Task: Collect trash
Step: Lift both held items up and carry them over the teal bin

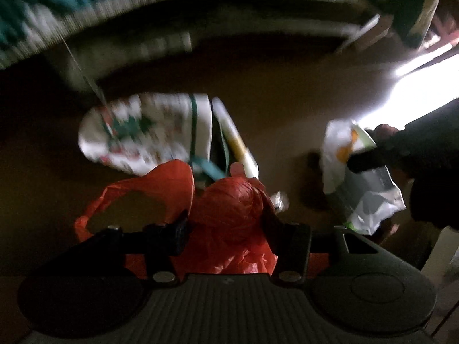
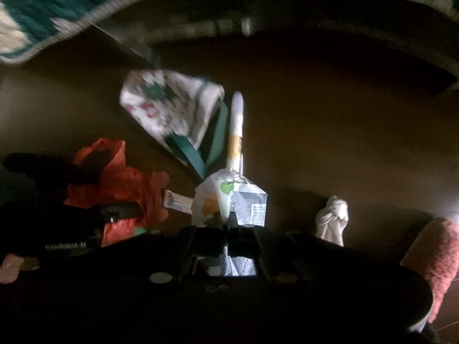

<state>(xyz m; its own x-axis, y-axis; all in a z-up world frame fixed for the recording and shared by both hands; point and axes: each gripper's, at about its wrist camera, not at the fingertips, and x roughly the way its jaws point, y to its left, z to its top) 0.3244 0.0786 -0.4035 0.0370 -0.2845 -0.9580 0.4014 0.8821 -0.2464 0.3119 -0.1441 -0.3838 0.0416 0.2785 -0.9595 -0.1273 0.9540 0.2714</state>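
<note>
- A dim brown floor (image 1: 287,109), edged by a teal-and-cream rug (image 2: 37,17), with litter left on it: the job looks partly done.
- A patterned white bag (image 1: 143,132) and a white tube (image 2: 237,126) lie uncollected.
- The left gripper (image 1: 226,229) is clamped on a red plastic bag (image 1: 229,209), seemingly the trash bag.
- The right gripper (image 2: 229,223) pinches a crumpled white wrapper (image 2: 229,200), held near the red bag.
- Only the right view shows a crumpled tissue (image 2: 332,215); the left view shows bright light at its right edge.
</note>
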